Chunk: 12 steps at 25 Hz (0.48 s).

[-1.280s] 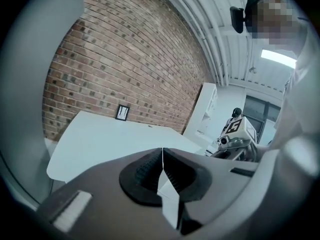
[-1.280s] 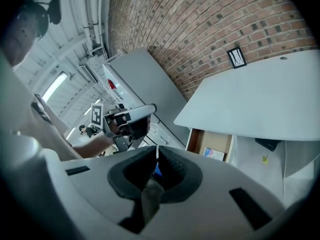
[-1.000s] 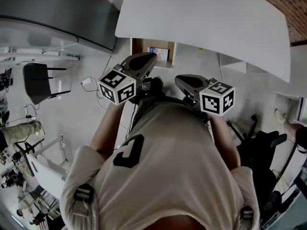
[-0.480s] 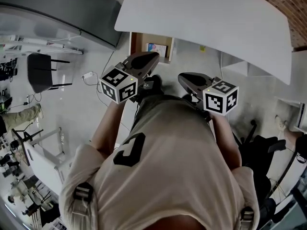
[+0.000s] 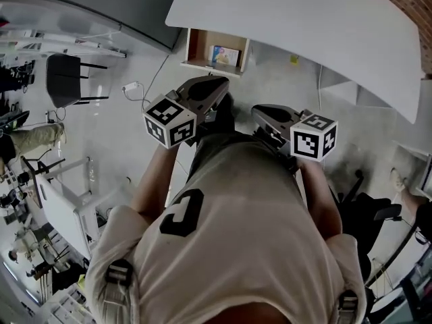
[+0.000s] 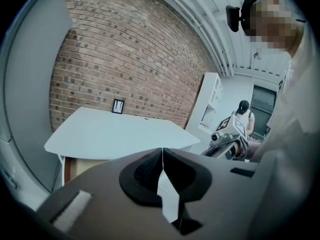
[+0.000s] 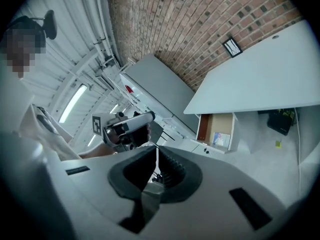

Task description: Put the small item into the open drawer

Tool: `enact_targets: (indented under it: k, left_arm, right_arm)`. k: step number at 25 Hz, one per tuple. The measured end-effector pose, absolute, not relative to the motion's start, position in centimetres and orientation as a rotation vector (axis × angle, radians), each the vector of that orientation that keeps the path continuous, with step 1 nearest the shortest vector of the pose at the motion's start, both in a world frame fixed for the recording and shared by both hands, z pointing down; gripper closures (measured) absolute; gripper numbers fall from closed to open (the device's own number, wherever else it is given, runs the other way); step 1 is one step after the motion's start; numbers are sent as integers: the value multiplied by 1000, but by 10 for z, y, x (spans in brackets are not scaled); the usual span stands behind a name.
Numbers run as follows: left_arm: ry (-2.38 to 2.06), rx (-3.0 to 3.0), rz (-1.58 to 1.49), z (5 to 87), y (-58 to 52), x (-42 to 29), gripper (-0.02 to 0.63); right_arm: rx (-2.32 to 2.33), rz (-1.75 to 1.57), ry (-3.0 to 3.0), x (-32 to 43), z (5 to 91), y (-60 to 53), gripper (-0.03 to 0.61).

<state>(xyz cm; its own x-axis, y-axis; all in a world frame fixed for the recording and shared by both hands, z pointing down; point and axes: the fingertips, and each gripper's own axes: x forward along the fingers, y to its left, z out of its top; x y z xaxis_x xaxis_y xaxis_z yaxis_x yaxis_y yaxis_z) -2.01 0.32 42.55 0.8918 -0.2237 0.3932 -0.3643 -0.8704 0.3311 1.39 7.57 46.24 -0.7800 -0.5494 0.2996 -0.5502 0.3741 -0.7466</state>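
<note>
Left gripper: your left gripper (image 5: pixel 217 86) has its jaws pressed together, with nothing between them.
Right gripper: your right gripper (image 5: pixel 258 111) also has its jaws closed on nothing.
Small item: a small light-coloured card (image 5: pixel 226 56) is already inside the open drawer (image 5: pixel 195 46), nearer to the right wall of the drawer. I judge that this is the small item, but I cannot be sure.
Direction: the drawer is straight ahead of your left gripper. From your right gripper it is ahead and to the left.
Nearer hand: the left one is nearer.
Long axis: the card is too small to tell its long axis.
Edges: the drawer comes out from under the near edge of the desk (image 5: pixel 304 12), close to the desk's left corner. This edge hangs above the drawer, so I think you should come in low.
Open room: the floor (image 5: pixel 135 66) between your grippers and the front of the drawer is bare.
</note>
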Motion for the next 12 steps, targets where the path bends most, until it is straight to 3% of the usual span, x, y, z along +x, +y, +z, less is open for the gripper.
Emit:
enact_targets:
  k: [12]
  left_arm:
    - [-487, 2619, 417, 420, 10, -76, 607]
  right_arm:
    - [869, 1346, -2637, -44, 454, 78, 565]
